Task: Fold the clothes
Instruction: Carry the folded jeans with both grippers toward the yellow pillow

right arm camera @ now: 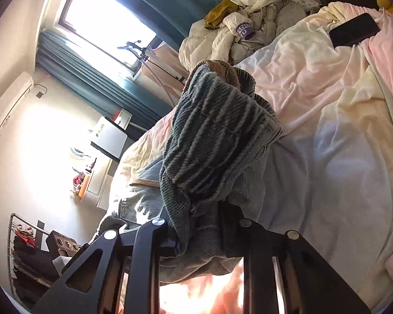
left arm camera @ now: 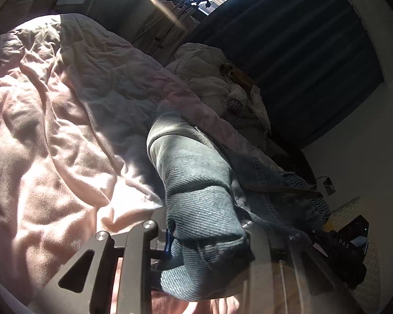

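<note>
A pair of blue-grey denim jeans hangs bunched in my left gripper, which is shut on the fabric above the pink bedcover. In the right wrist view the same jeans are bunched between the fingers of my right gripper, shut on a thick fold with a tan inner waistband showing at the top. More denim trails down to the left below it. The fingertips of both grippers are hidden by cloth.
A heap of cream and white clothes lies at the far end of the bed. A black phone rests on the cover. Dark curtains, a window, a shelf and a clothes rack stand around the bed.
</note>
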The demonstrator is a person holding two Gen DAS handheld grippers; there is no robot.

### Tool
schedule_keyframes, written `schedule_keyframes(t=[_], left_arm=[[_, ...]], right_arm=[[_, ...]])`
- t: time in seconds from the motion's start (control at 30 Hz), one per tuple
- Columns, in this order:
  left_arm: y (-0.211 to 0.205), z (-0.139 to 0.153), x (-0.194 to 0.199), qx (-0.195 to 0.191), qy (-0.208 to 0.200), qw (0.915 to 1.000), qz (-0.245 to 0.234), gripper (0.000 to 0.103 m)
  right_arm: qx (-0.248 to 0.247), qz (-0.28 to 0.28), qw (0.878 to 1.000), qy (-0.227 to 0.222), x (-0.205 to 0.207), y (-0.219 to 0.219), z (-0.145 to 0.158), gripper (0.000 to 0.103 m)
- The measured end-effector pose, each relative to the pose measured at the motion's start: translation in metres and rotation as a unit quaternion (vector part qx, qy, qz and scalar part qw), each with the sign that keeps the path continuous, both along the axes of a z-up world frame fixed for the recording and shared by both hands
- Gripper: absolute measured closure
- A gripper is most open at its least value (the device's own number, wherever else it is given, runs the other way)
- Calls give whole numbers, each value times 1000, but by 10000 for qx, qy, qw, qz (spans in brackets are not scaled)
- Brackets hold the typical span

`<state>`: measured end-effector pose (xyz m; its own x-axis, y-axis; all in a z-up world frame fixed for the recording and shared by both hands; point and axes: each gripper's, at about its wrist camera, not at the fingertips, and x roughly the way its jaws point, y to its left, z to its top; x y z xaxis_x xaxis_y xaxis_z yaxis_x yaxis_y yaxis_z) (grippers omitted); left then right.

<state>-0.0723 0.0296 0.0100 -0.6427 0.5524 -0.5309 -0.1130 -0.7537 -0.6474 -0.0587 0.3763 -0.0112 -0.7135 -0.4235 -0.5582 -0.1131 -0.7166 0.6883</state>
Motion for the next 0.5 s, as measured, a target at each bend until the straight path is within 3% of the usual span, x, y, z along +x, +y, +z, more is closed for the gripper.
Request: schedule_keyframes(t=[0.33,0.5], left_arm=[[52,69,38,7,439,9984,-348,77],[93,98,51,41,750,9952,-633,77]], right_arm=[[138,-253,9987,428,47,25,65,84],[161,-529,9960,700,82,72,105,84]])
